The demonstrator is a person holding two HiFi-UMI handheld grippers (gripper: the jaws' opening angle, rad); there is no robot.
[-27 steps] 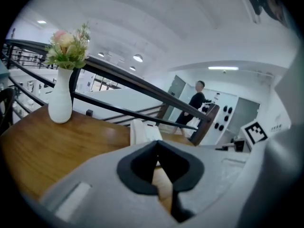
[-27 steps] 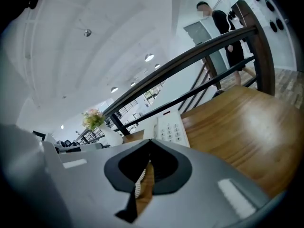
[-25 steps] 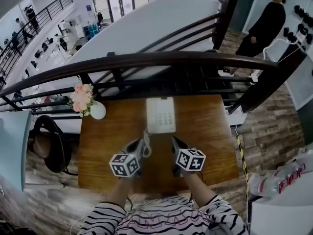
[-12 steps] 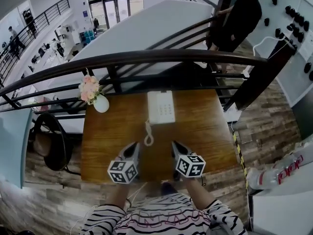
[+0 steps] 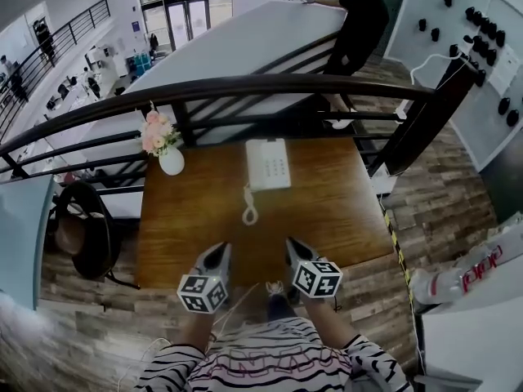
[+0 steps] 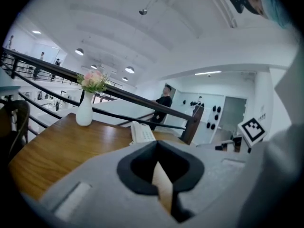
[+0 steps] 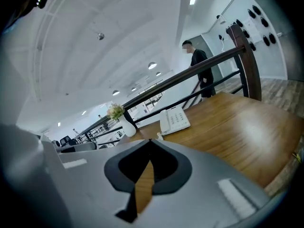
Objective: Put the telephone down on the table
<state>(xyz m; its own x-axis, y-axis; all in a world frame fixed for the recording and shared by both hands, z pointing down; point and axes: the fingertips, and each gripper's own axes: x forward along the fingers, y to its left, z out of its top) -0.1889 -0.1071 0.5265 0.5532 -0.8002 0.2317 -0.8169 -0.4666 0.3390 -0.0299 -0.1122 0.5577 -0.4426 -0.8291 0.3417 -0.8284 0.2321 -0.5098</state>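
The white telephone [image 5: 268, 163] lies flat at the far middle of the wooden table [image 5: 343, 211], its coiled cord [image 5: 249, 208] looping toward me. No gripper touches it. My left gripper [image 5: 221, 253] and right gripper [image 5: 292, 247] hang side by side over the table's near edge, well short of the phone, both shut with nothing between the jaws. In the left gripper view the telephone [image 6: 141, 132] sits far beyond the closed gripper [image 6: 157, 146]. The right gripper view shows the telephone [image 7: 174, 120] past its closed gripper [image 7: 150, 143].
A white vase of pink flowers [image 5: 169, 157] stands at the table's far left corner. A dark railing [image 5: 270, 88] runs behind the table. A round chair [image 5: 80, 235] stands to the left, a white counter [image 5: 474, 284] to the right. A person in black [image 5: 355, 23] stands beyond the railing.
Both grippers have drawn back from beside the telephone cord to the table's near edge, still shut. The person behind the railing has walked further away to the left.
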